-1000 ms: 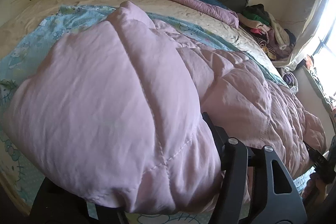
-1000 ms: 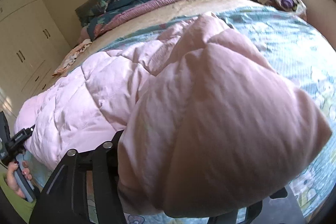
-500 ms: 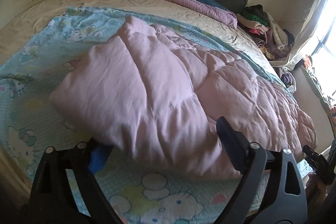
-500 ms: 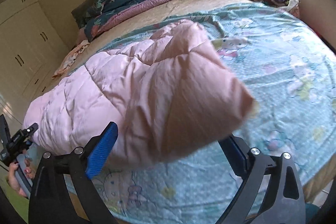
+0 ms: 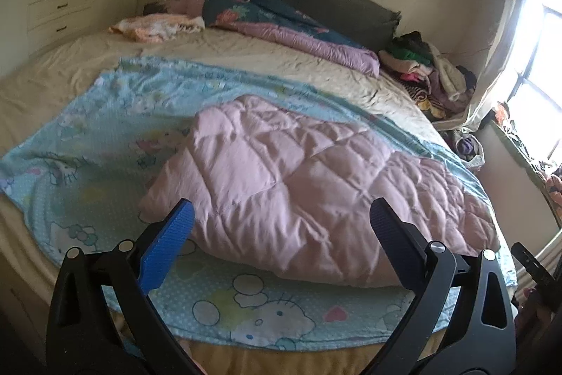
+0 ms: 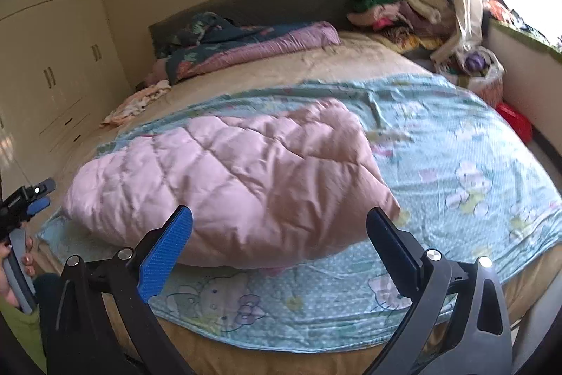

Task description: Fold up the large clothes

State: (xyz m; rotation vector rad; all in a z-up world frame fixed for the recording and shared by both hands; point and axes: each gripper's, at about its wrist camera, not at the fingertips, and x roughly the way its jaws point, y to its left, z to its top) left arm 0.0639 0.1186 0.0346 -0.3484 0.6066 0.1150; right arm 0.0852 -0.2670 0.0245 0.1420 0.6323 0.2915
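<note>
While mid-opening, empty fingers [image 5: 167, 248] [image 6: 165, 252] above quilt [image 5: 298, 185]

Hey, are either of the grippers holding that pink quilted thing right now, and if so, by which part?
Nothing is held. Both the left gripper and right gripper are opening and empty; the pink quilted garment lies folded on the bed.

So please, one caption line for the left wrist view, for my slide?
Open left gripper, its jaws opening, above a folded pink quilted garment on a blue cartoon-print sheet.
</note>
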